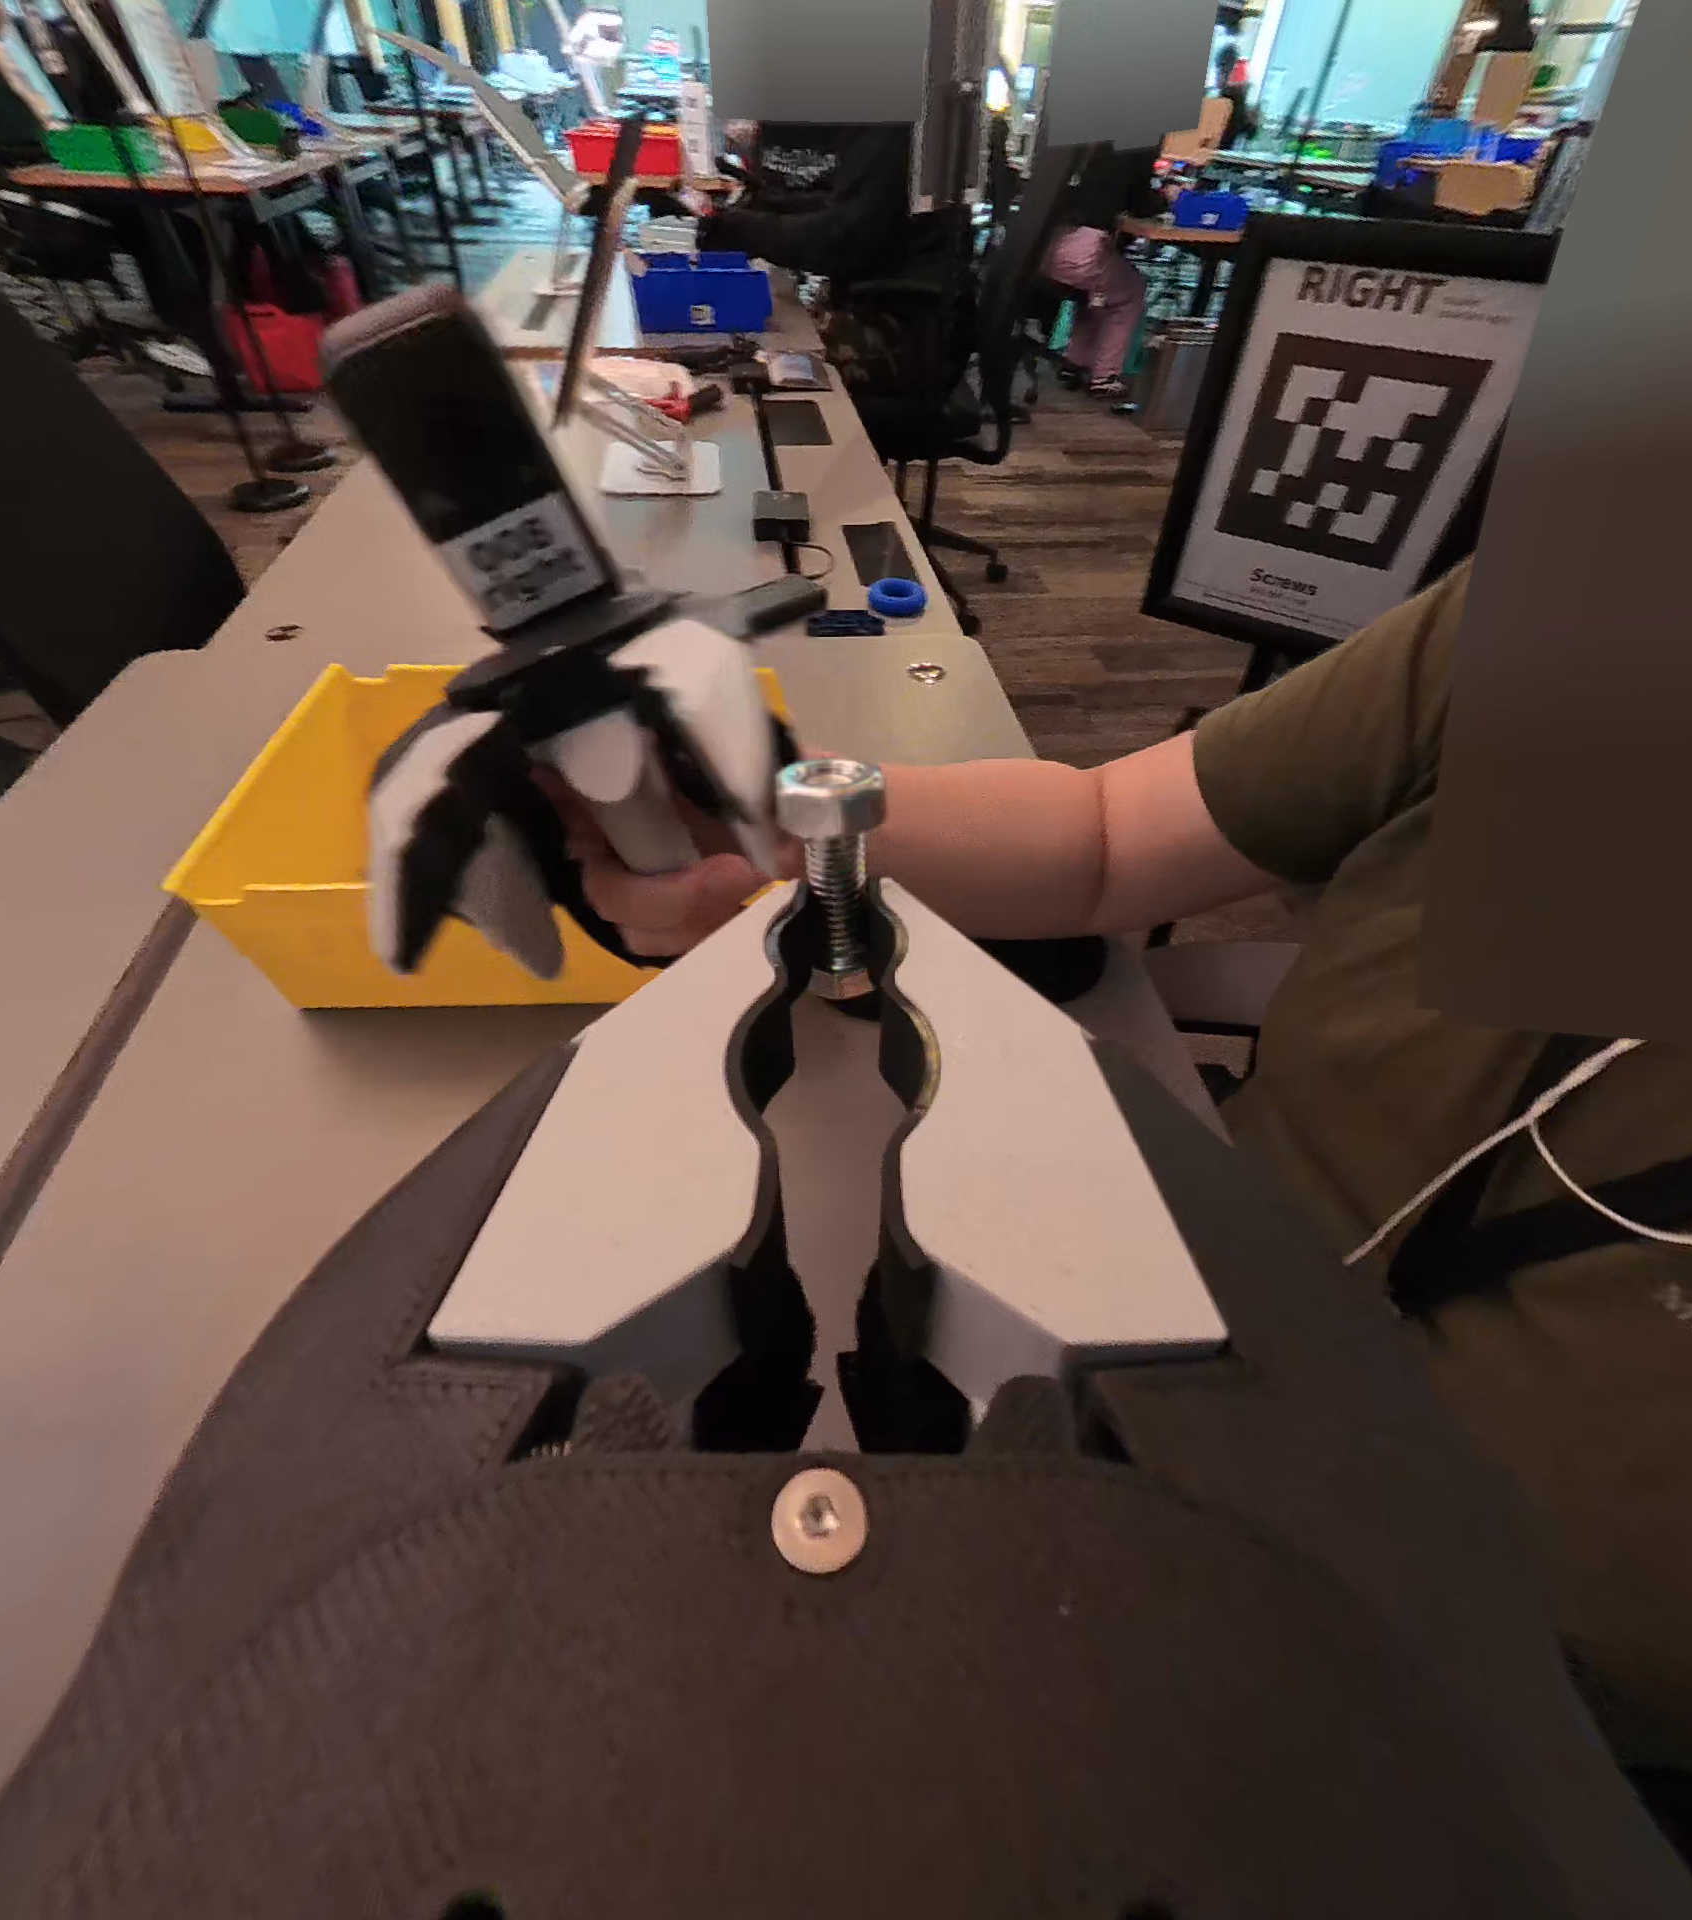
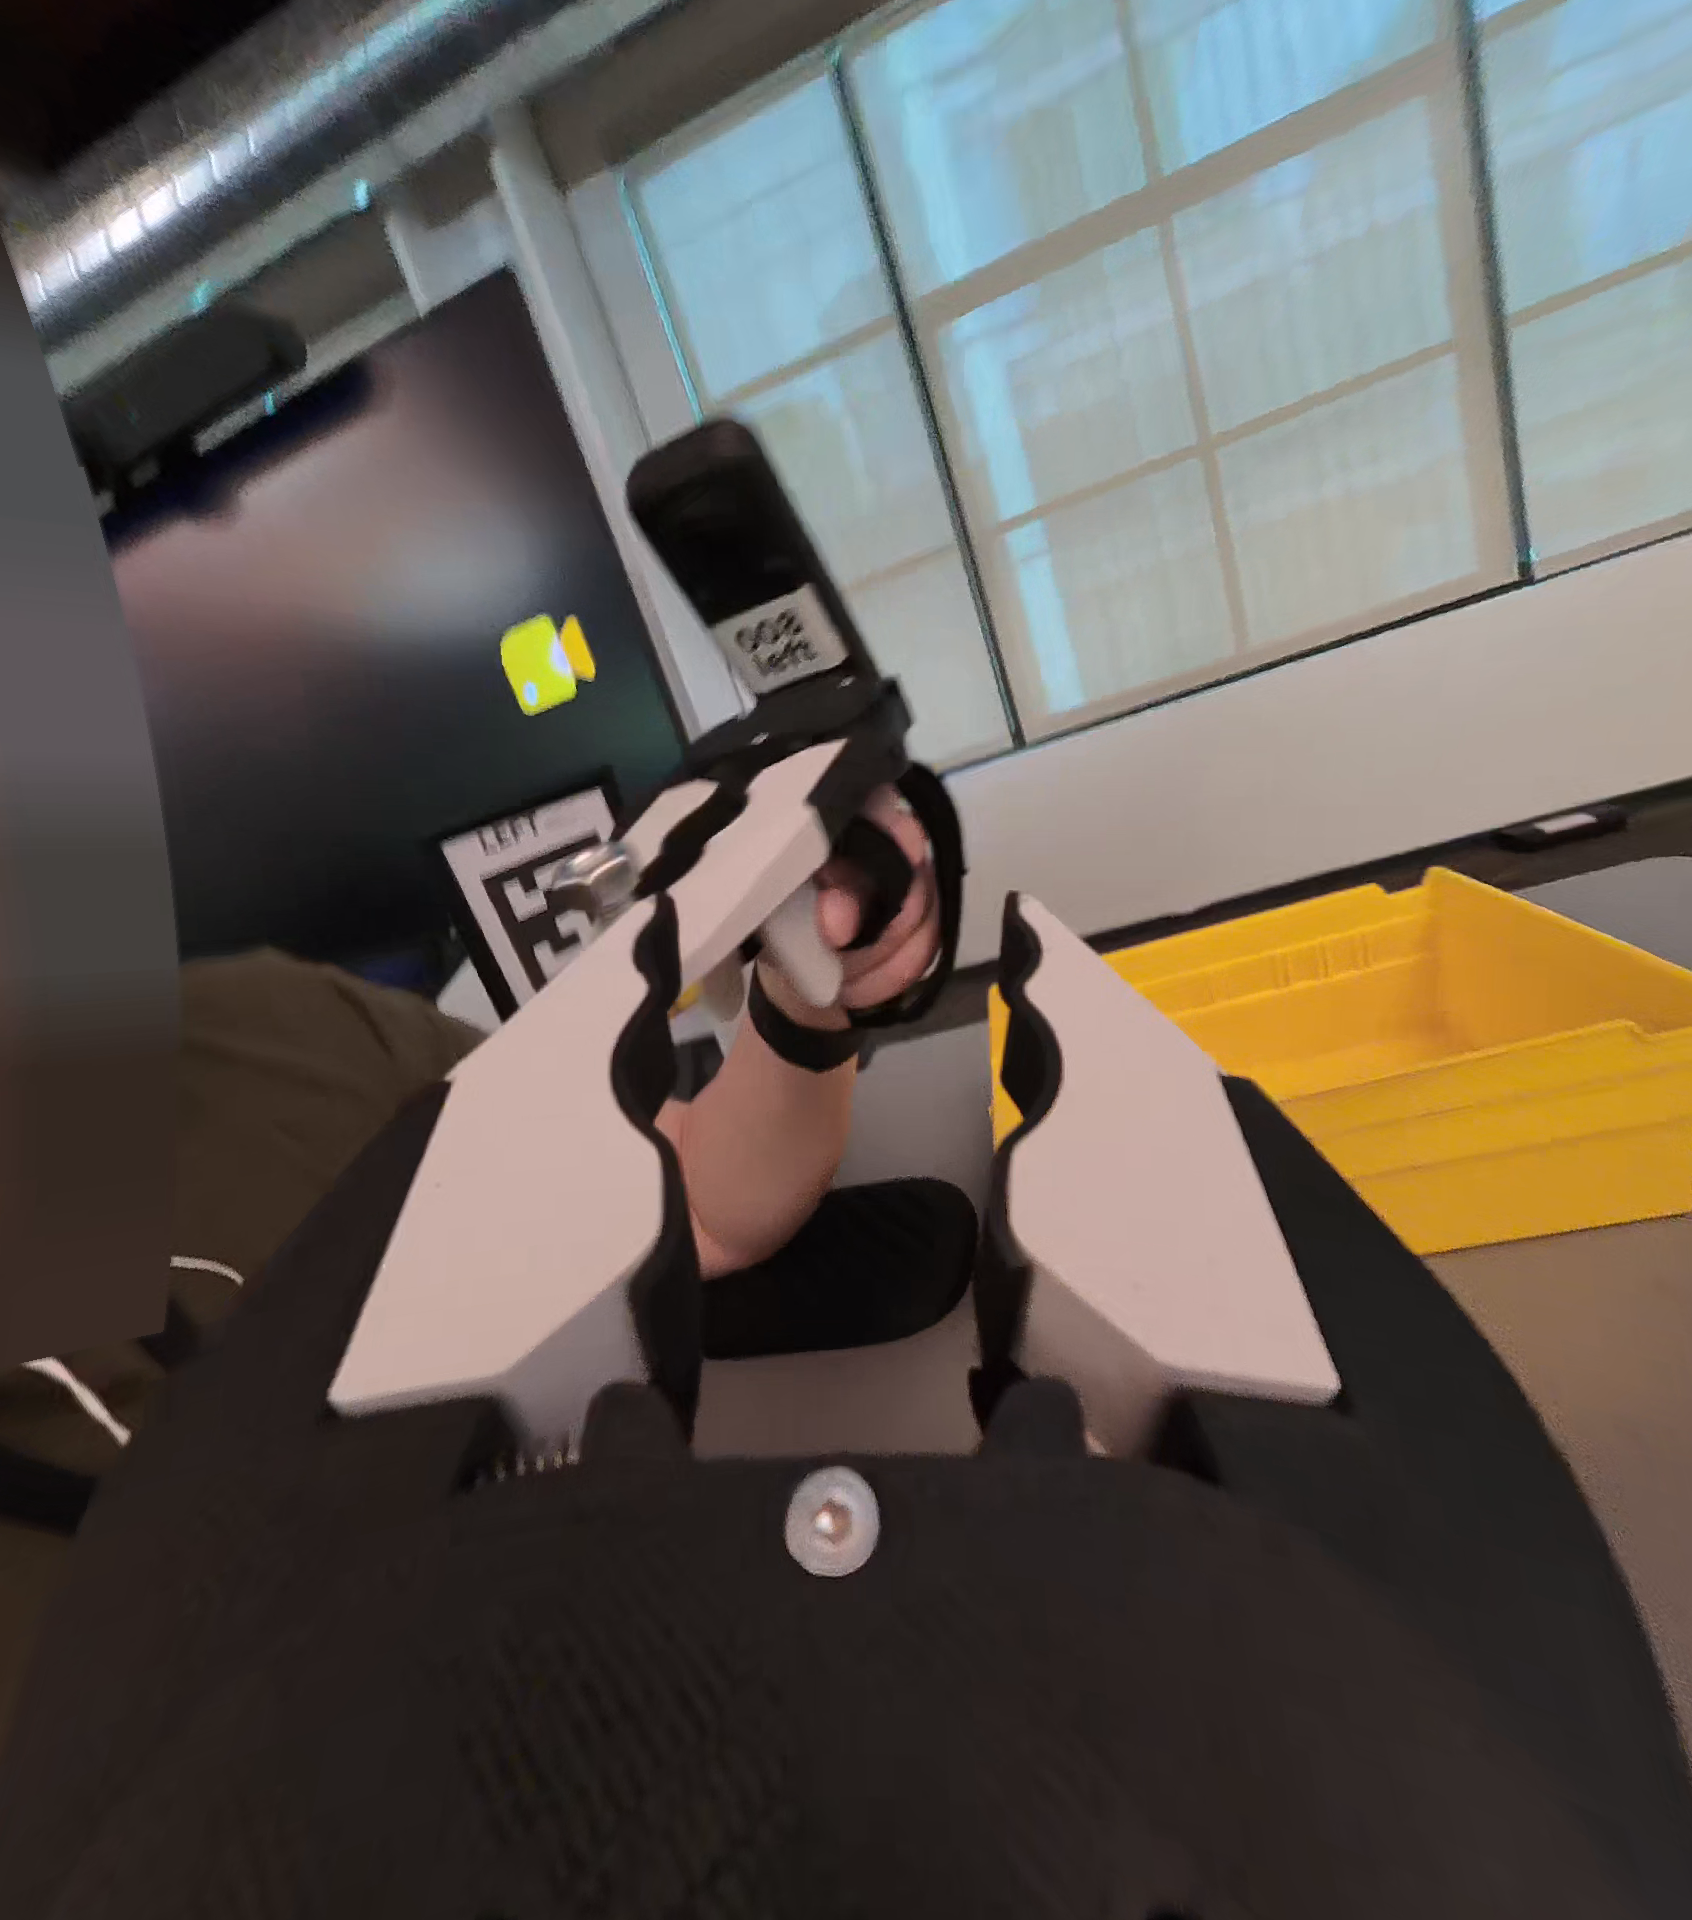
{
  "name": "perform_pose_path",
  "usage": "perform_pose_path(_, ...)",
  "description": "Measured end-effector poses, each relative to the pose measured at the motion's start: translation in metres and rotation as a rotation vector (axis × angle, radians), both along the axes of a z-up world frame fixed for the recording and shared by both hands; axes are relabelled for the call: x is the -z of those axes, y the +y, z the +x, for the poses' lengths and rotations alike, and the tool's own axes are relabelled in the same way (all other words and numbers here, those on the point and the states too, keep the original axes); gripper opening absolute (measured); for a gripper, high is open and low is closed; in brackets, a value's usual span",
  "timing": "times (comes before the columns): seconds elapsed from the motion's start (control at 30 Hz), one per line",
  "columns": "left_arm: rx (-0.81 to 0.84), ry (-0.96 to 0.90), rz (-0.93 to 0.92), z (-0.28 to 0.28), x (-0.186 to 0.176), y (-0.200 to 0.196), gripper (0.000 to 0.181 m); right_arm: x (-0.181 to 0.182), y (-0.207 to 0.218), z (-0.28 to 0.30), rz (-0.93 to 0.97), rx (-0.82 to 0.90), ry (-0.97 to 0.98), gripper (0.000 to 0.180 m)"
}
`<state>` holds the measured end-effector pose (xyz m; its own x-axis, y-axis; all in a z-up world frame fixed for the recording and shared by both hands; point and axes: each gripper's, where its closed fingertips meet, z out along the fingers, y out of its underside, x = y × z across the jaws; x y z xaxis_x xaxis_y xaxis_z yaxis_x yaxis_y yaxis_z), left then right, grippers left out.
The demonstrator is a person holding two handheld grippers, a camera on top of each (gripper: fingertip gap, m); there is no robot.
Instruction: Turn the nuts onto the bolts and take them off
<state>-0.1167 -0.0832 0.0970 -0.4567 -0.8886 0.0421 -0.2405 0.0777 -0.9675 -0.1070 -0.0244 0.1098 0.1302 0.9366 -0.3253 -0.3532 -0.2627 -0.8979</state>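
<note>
My left gripper (image 1: 837, 912) is shut on the threaded shank of an upright silver bolt (image 1: 834, 894), whose head is at the bottom. A silver hex nut (image 1: 829, 795) sits on the bolt's top end. My right gripper (image 2: 831, 925) is open and empty. In the left wrist view it (image 1: 593, 883) is blurred, just left of the nut, with one fingertip (image 1: 754, 821) close beside it. The right wrist view shows the left gripper (image 2: 639, 873) ahead and higher, with the nut (image 2: 593, 868) at its tips.
An empty yellow bin (image 1: 281, 831) (image 2: 1444, 1049) stands on the grey table (image 1: 198, 1143) behind the grippers. A framed marker sign (image 1: 1341, 447) stands at the right, another (image 2: 520, 894) at the left. A blue bin (image 1: 702, 296) and a blue ring (image 1: 892, 595) lie farther along.
</note>
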Motion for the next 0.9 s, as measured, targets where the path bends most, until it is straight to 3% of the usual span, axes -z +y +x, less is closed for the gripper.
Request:
perform_pose_path(0.3, 0.001, 0.015, -0.004, 0.003, 0.003, -0.002, 0.007, -0.017, -0.040, -0.024, 0.155, -0.060, -0.100, 0.056)
perform_pose_path(0.37, 0.011, 0.011, -0.005, 0.003, 0.003, -0.004, 0.007, -0.015, -0.035, -0.022, 0.152, -0.031, -0.115, 0.050)
perform_pose_path(0.4, 0.027, 0.004, -0.009, 0.003, 0.001, -0.007, 0.007, -0.013, -0.032, -0.018, 0.155, -0.026, -0.118, 0.058)
perform_pose_path(0.53, 0.054, -0.016, -0.025, -0.001, -0.005, -0.014, 0.007, -0.017, -0.021, 0.008, 0.106, -0.001, -0.045, 0.047)
perform_pose_path(0.73, 0.016, -0.009, -0.016, 0.002, -0.002, -0.007, 0.007, -0.023, -0.045, -0.015, 0.197, -0.037, -0.123, 0.050)
perform_pose_path(0.9, 0.034, -0.009, -0.022, 0.002, -0.002, -0.011, 0.007, -0.016, -0.029, -0.005, 0.147, -0.003, -0.107, 0.044)
